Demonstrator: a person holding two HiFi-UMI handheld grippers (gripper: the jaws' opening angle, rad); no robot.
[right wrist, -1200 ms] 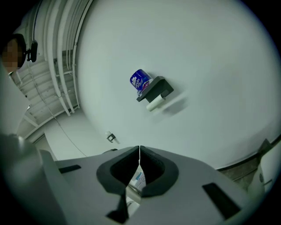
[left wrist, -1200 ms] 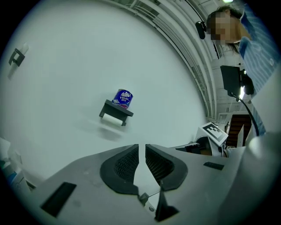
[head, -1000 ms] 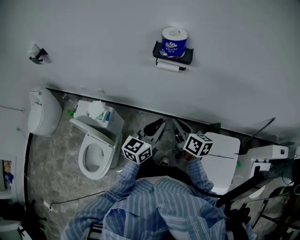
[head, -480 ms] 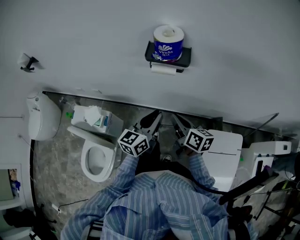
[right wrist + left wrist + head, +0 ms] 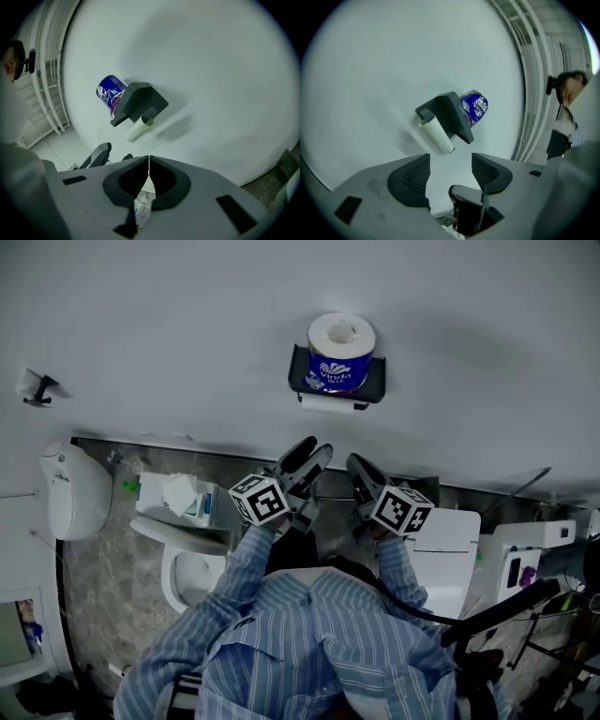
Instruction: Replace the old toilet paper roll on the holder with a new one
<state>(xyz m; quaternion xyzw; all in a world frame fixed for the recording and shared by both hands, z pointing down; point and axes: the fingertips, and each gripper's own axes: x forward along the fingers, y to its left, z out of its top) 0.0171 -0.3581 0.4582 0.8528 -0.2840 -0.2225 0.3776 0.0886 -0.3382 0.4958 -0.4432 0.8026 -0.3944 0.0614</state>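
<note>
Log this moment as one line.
left gripper: opening, empty | right gripper: shut, empty | old roll: on holder | new roll: atop holder, untouched

The holder (image 5: 298,371) is mounted on the wall. A new toilet paper roll (image 5: 339,345) stands upright on its top shelf, and the old roll (image 5: 330,403) hangs on the bar just beneath. Well below and to the left stands the toilet (image 5: 187,573), with a tissue pack (image 5: 178,493) on its tank (image 5: 150,510). Farther left, up on the wall, is a hook (image 5: 36,390).
</note>
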